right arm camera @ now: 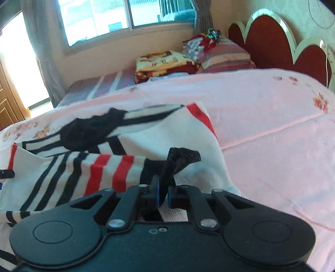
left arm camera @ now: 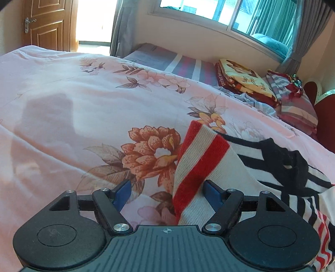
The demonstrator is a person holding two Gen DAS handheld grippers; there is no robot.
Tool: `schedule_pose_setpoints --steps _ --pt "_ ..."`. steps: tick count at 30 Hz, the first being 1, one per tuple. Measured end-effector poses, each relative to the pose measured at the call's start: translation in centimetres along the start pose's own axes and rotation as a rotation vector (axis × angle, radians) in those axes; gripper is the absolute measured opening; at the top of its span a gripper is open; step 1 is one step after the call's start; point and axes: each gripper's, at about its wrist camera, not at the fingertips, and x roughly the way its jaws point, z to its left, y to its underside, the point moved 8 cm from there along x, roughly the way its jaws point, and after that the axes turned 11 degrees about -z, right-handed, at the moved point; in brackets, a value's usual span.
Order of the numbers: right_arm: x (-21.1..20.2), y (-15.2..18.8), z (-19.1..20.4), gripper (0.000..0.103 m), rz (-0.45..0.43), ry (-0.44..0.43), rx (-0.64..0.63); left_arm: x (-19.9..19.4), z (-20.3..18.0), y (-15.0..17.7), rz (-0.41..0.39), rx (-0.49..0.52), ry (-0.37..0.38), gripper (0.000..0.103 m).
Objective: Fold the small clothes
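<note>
A small white knit sweater (left arm camera: 272,159) with black and red stripes lies rumpled on the pink floral bedcover (left arm camera: 83,108). One red-and-cream striped sleeve (left arm camera: 201,159) rises from it and runs between the fingers of my left gripper (left arm camera: 167,191). That gripper is open: the sleeve lies against the right blue pad (left arm camera: 212,193), and the left pad stands clear of it. In the right wrist view the sweater (right arm camera: 146,134) spreads to the left. My right gripper (right arm camera: 163,194) is shut on a black edge of the sweater (right arm camera: 180,161), which sticks up from between the pads.
A folded red and yellow blanket (right arm camera: 163,62) and striped pillows (right arm camera: 226,56) sit at the head of the bed by the red headboard (right arm camera: 268,41). A window (right arm camera: 100,18) is behind. A wooden door (left arm camera: 46,23) is far left. Pink cover (right arm camera: 272,125) extends right.
</note>
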Motion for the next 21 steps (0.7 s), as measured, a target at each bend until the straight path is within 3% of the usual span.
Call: schedule_pose_setpoints --steps 2,4,8,11,16,21 --pt "0.3 0.6 0.2 0.013 0.021 -0.022 -0.009 0.7 -0.2 -0.3 -0.016 0.018 -0.013 0.075" --pt "-0.1 0.5 0.2 0.028 0.006 -0.021 -0.017 1.7 0.1 -0.9 -0.030 0.019 -0.037 0.063" --pt "-0.3 0.4 -0.7 0.030 -0.009 0.020 -0.036 3.6 0.5 -2.1 -0.041 0.009 -0.082 0.063" --pt "-0.1 1.0 -0.7 0.030 0.004 0.030 -0.088 3.0 0.5 -2.6 -0.039 -0.008 -0.089 0.063" --pt "-2.3 -1.6 -1.5 0.035 -0.108 0.062 -0.051 -3.3 -0.7 -2.3 -0.101 0.064 0.017 0.063" --pt "-2.5 -1.9 1.4 0.035 -0.111 -0.032 -0.087 -8.9 -3.2 1.8 -0.089 0.148 0.125 0.063"
